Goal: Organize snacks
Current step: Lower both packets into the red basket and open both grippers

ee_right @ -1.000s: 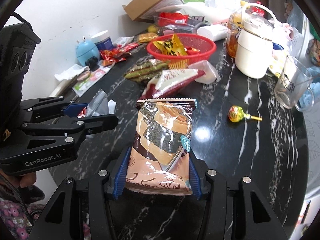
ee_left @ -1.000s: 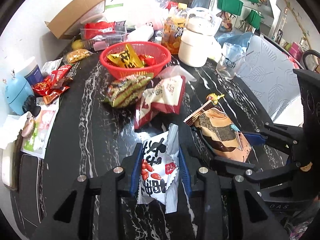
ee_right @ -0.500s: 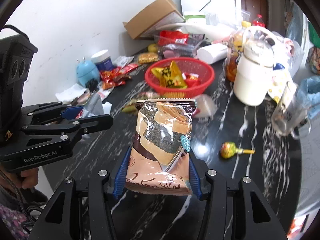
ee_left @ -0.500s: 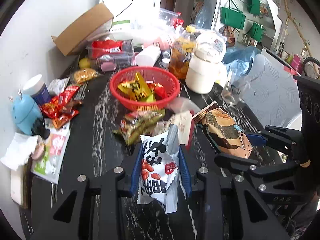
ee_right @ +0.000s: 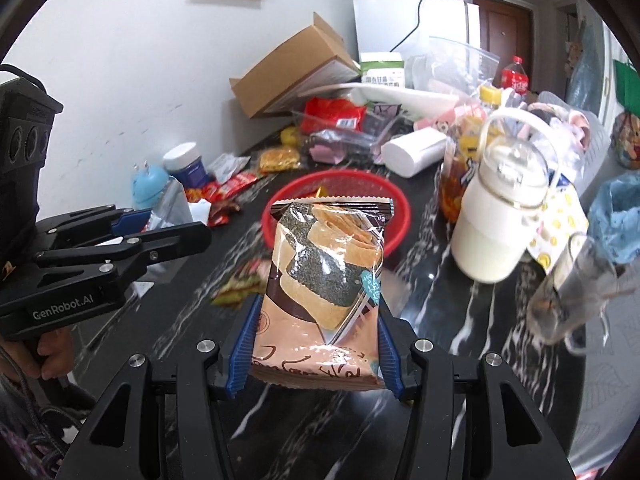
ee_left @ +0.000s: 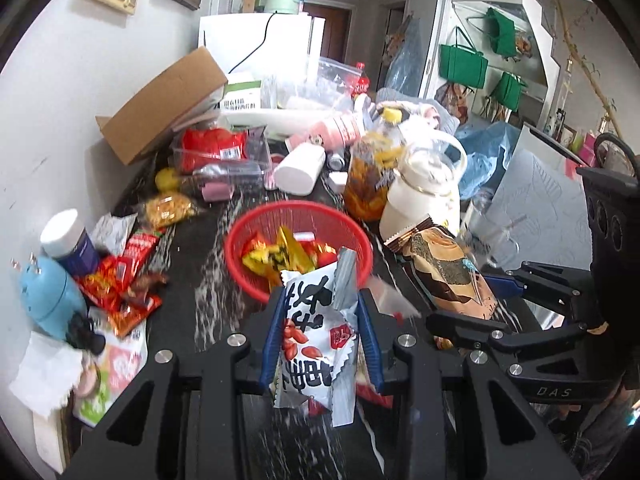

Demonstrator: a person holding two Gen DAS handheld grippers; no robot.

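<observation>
My left gripper is shut on a white peanut packet and holds it up just short of the red basket, which holds yellow and red snack packs. My right gripper is shut on a brown sesame-roll packet and holds it above the black marble table, in front of the red basket. That packet also shows in the left wrist view, to the right of the basket. The left gripper shows at the left of the right wrist view.
A white jug, a glass mug and a jar of pickles stand right of the basket. Red snack packs, a blue toy and a cardboard box lie left and behind. A green packet lies on the table.
Both grippers have risen off the table with their packets and moved forward toward the red basket, which now lies closer and lower in both views.
</observation>
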